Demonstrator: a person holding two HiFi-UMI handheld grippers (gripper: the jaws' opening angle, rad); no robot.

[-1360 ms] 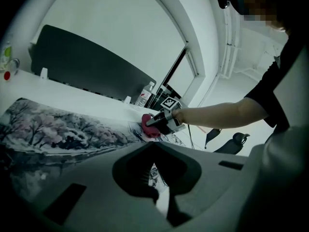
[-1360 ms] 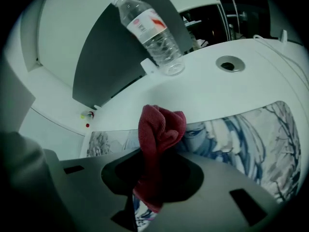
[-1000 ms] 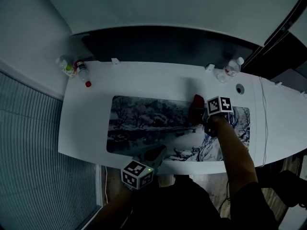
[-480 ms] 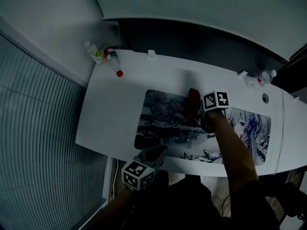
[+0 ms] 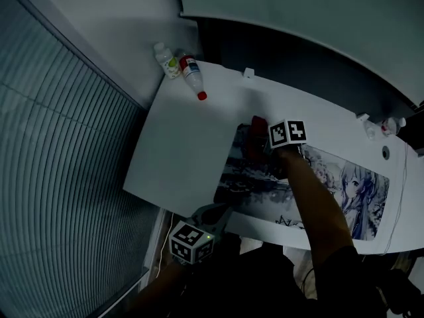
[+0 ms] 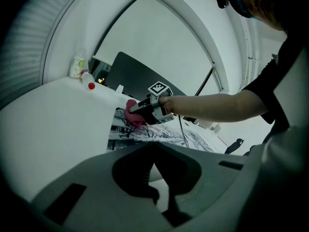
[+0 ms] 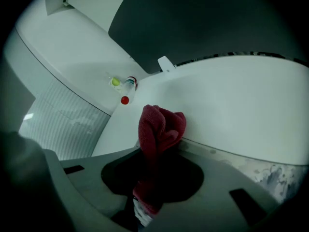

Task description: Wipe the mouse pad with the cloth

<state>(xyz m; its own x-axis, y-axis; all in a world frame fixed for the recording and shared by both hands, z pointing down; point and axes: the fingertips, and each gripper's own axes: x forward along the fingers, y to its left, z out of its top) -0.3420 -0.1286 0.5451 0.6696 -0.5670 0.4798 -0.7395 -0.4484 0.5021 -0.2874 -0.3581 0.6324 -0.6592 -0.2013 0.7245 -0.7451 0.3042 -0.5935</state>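
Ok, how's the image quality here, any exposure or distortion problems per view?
Head view: dim, bluish and underexposed, and the table edges bow from lens distortion. Left gripper view: bright wall, black vignette along the left edge. Right gripper view: heavy round vignette, but the red cloth reads sharp.

I see red cloth (image 7: 159,124) bunched, clamped by right gripper (image 5: 265,148), pressed onto left end of flat printed mouse pad (image 5: 248,185).

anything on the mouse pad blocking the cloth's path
Nothing visible. The right tool holds the red cloth at the left end of the mouse pad; the pad's visible rest is bare. The bottles stand off it.
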